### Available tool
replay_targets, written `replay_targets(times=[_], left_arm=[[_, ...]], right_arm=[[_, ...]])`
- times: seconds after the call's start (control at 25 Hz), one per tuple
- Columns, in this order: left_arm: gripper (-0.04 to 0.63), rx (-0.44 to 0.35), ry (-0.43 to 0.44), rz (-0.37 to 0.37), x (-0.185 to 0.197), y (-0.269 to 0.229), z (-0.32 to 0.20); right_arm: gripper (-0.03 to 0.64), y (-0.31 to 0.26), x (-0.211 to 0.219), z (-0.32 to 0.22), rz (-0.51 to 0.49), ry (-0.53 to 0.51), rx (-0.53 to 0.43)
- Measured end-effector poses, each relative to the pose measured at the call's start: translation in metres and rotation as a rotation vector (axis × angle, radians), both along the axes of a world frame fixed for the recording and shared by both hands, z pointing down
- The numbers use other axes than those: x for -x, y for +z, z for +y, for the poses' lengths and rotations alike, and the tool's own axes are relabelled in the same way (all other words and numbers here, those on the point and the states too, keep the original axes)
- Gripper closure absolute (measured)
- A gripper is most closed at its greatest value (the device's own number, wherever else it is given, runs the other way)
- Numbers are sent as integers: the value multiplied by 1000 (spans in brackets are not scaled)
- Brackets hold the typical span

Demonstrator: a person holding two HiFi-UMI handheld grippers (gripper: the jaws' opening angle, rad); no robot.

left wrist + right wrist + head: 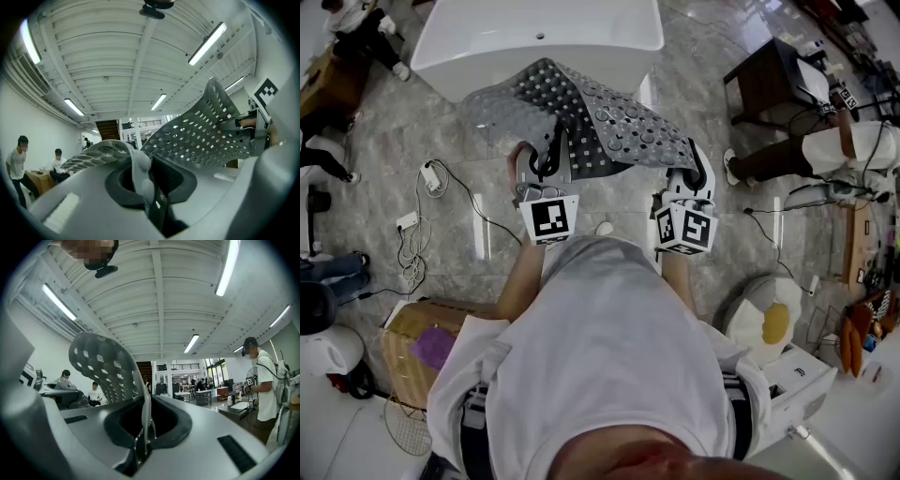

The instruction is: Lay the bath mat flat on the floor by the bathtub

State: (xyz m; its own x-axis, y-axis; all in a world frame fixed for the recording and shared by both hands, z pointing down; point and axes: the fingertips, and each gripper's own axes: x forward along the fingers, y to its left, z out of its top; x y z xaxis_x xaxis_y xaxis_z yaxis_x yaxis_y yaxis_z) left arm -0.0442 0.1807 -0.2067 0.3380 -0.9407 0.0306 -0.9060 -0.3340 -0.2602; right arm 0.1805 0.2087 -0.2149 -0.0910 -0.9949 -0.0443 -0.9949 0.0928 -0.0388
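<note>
Bath mat (600,122), grey and full of holes, hangs in the air between the two grippers in the head view; it is off the floor (441,122) and in front of the white bathtub (534,37), and its far part overlaps the tub's near rim in the picture; it humps up rather than lying flat, with a darker panel left of its middle; the left gripper (546,167) bites its near left edge and the right gripper (692,173) its near right edge; both grippers point level, away from the person's white shirt (609,347).

Left gripper view: the left gripper (140,173) has its jaws almost together, pinched on a thick bunched fold of the bath mat (201,136); from the pinch one flap droops to the left and the main sheet sweeps up and to the right, toward the right gripper (258,124) at the picture's edge; ceiling lamps (206,44) show above it.

Right gripper view: the right gripper (144,432) is closed down on a thin edge of the bath mat (101,362), which stands on edge between the jaws; the sheet curls up and to the left from there; a standing person (265,385) is at the right, well apart from the mat.
</note>
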Motion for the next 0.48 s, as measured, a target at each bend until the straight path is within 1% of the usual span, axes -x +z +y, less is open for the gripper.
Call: replay_targets(times=[0.12,0.24,0.36,0.48], left_arm=[[552,6,14,28,-2,3,-2],[552,8,24,37,-8,6,-2],[551,20,23,19,-8,12,-1],[549,40,8,4,1,17,1]], right_arm=[[603,3,-2,-2,-1,5,5],[603,4,-7,-4,-10,7,6],[601,6,-11,-5,-20,5,10],[601,8,-12,-4,-22,4,17]])
